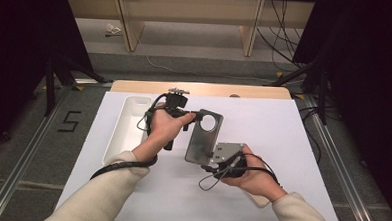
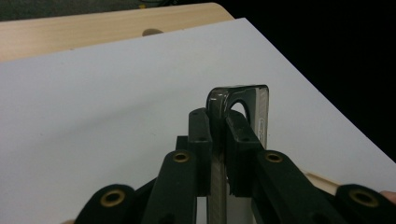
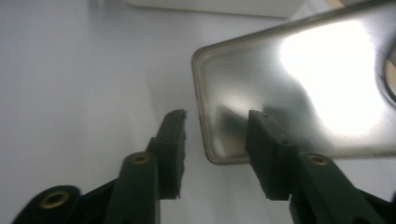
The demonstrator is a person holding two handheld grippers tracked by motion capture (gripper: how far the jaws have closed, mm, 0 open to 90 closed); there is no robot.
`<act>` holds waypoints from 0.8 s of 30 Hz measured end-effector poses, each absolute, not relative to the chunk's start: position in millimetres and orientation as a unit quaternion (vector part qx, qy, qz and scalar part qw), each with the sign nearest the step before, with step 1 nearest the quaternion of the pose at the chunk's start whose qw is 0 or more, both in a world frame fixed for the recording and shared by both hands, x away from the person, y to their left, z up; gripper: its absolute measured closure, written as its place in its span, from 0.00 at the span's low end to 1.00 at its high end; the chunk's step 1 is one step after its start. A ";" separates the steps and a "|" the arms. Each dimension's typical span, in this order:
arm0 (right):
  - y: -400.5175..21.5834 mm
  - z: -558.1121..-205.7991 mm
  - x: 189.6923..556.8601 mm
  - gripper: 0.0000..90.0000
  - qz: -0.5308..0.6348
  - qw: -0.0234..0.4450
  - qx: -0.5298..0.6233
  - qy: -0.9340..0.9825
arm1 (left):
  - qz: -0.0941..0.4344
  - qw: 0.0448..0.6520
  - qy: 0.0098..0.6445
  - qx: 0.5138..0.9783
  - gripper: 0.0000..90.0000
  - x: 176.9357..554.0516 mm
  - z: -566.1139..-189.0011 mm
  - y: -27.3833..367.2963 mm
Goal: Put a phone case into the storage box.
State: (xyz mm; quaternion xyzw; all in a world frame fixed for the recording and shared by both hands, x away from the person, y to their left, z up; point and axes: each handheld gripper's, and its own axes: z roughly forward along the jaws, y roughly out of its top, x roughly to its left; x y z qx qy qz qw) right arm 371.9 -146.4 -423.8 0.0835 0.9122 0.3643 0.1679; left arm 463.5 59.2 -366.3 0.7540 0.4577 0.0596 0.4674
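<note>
While the left gripper (image 1: 196,113) clamped the top edge of the metal plate (image 1: 204,138), its jaws sat tight on both faces, plate pinched edge-on between the pads in the left gripper view (image 2: 219,140). Grip point was beside the round hole (image 1: 208,123) near the plate's upper end. The plate (image 2: 243,112) rose past the pads there, rounded corner and the hole's arch visible above them.

The right gripper (image 1: 217,159) was at the plate's lower end with its jaws parted to a medium gap. In the right gripper view (image 3: 215,144) the plate's lower corner (image 3: 289,88) sat between the two pads, with a gap showing at the left pad; whether the right pad touched the face could not be told. So no grip there, plate carried by the left gripper alone.

The plate was held up off the table, tilted, shiny face catching glare, long side running from the left gripper down toward the right one. It hung over the middle of the white sheet (image 1: 263,138) covering the table.

The left hand (image 1: 166,126) wrapped its gripper handle, cable looping back along the forearm. The right hand (image 1: 248,178) held its gripper from below right, grey plate on top of it, cable looped just beside.

A white tray (image 1: 125,137) lay on the sheet to the left of the left hand, long side running away from the person. The wooden table edge (image 1: 200,88) showed past the sheet's far side. Both sleeves were cream coloured.
</note>
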 end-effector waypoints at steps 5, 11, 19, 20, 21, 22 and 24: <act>-158.2 -420.1 377.8 0.41 0.391 0.181 0.151 0.890 | 0.080 0.482 0.448 0.749 0.91 461.7 -365.3 69.2; -171.8 -421.0 383.9 0.28 0.420 0.172 0.209 0.866 | 0.089 0.497 0.446 0.739 0.91 459.8 -363.9 81.2; -182.0 -418.2 388.9 0.22 0.455 0.163 0.242 0.842 | 0.113 0.505 0.434 0.737 0.91 454.7 -360.5 96.2; -183.5 -418.1 389.4 0.22 0.458 0.163 0.245 0.839 | 0.115 0.506 0.434 0.736 0.91 454.6 -360.2 98.4; -184.8 -417.9 389.6 0.21 0.460 0.162 0.250 0.837 | 0.116 0.508 0.436 0.734 0.91 454.5 -359.9 100.7; -186.1 -417.7 389.8 0.20 0.463 0.161 0.253 0.834 | 0.116 0.510 0.436 0.732 0.91 454.7 -359.8 102.9; -189.2 -416.5 389.4 0.20 0.470 0.160 0.261 0.828 | 0.119 0.511 0.438 0.730 0.91 455.0 -359.2 107.0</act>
